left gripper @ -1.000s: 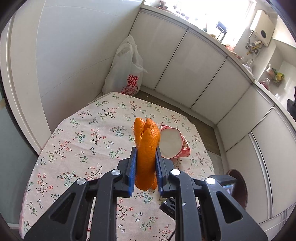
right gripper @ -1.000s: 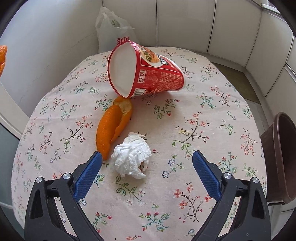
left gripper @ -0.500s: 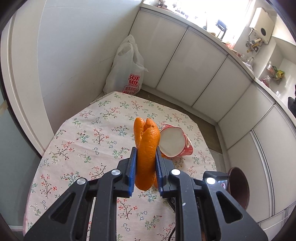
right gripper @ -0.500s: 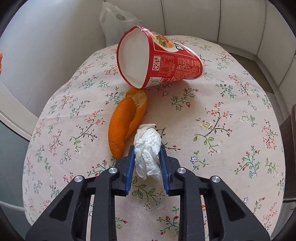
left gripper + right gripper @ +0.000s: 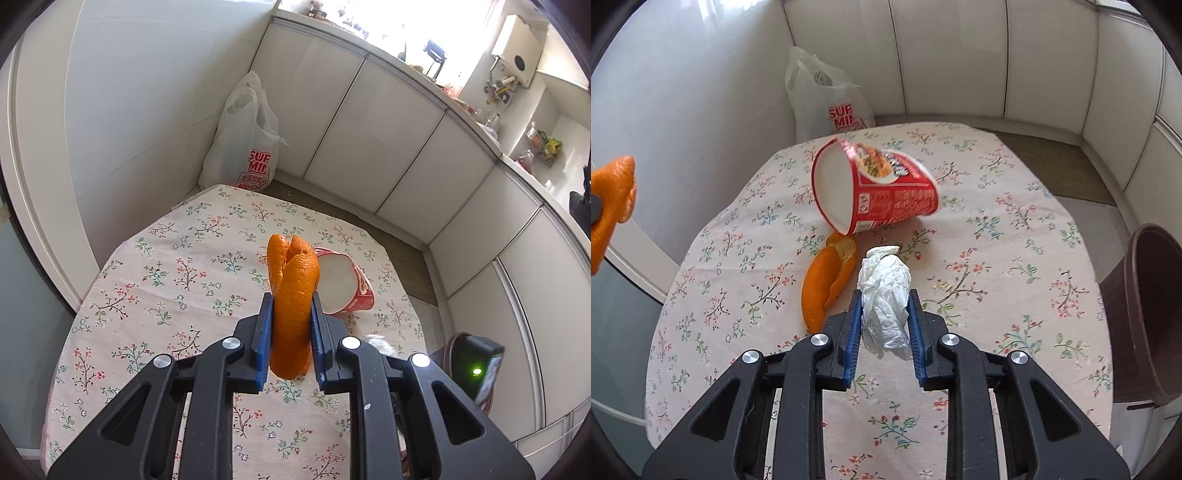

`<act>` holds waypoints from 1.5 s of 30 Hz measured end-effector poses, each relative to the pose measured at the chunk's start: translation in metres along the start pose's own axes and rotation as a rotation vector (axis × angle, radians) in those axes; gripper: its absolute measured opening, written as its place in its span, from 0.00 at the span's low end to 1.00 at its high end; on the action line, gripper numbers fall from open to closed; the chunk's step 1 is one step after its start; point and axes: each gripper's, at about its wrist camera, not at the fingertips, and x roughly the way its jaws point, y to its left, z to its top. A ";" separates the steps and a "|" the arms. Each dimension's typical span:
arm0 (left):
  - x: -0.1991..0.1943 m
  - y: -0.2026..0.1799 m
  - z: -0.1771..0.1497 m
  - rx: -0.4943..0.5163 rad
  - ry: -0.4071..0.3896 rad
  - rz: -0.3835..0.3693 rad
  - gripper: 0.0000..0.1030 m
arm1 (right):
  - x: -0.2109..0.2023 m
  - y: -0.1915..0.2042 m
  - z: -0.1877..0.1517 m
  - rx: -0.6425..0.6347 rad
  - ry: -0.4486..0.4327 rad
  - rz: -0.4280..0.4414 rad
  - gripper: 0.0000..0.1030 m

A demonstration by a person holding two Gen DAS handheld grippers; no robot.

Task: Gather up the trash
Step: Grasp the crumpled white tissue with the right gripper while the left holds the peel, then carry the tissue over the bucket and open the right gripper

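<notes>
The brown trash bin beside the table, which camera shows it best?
The right wrist view: the brown trash bin stands at the table's right edge, its open rim and side clearly visible. In the left wrist view, only a sliver of it shows, mostly hidden behind a black device.

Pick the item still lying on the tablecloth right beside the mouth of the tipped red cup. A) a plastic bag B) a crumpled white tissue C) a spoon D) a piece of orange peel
D: a piece of orange peel lies on the tablecloth just below the mouth of the red cup, while the tissue is clamped in the right gripper.
</notes>
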 end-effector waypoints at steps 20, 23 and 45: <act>0.023 -0.047 -0.021 0.078 0.042 -0.028 0.18 | -0.108 -0.179 0.003 0.301 -0.250 -0.509 0.24; 0.029 -0.056 -0.026 0.096 0.053 -0.030 0.18 | -0.112 -0.197 -0.001 0.326 -0.239 -0.588 0.33; 0.057 -0.153 -0.063 0.182 0.096 -0.153 0.18 | -0.165 -0.235 -0.022 0.321 -0.310 -0.777 0.92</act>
